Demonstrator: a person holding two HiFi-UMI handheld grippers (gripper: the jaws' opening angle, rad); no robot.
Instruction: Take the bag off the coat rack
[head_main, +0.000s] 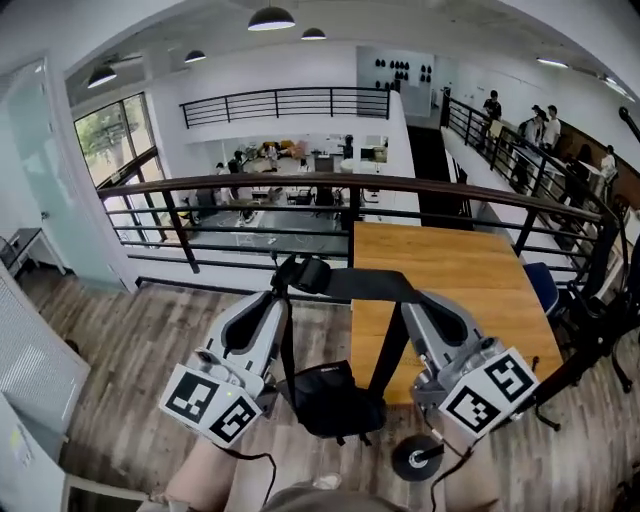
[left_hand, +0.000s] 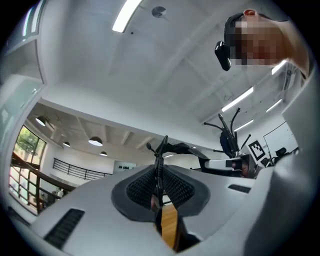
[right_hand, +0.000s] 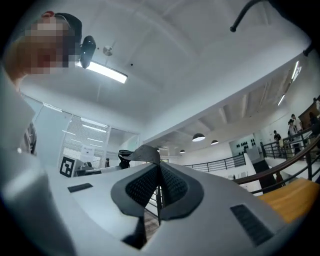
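A small black bag (head_main: 331, 399) hangs by its long black strap (head_main: 352, 284) in the air between my two grippers, over the wood floor. The strap runs level from one gripper to the other, and both ends drop to the bag. My left gripper (head_main: 283, 290) is shut on the strap's left end, which shows edge-on between the pads in the left gripper view (left_hand: 159, 172). My right gripper (head_main: 410, 298) is shut on the strap's right end (right_hand: 141, 154). The black coat rack (head_main: 585, 352) leans at the right, apart from the bag, with its round base (head_main: 414, 457) below my right gripper.
A wooden table (head_main: 450, 262) stands just beyond the grippers. Behind it a dark railing (head_main: 300, 184) guards the drop to a lower floor. Several people stand at the far right (head_main: 540, 125). A person's legs show at the bottom edge (head_main: 215, 480).
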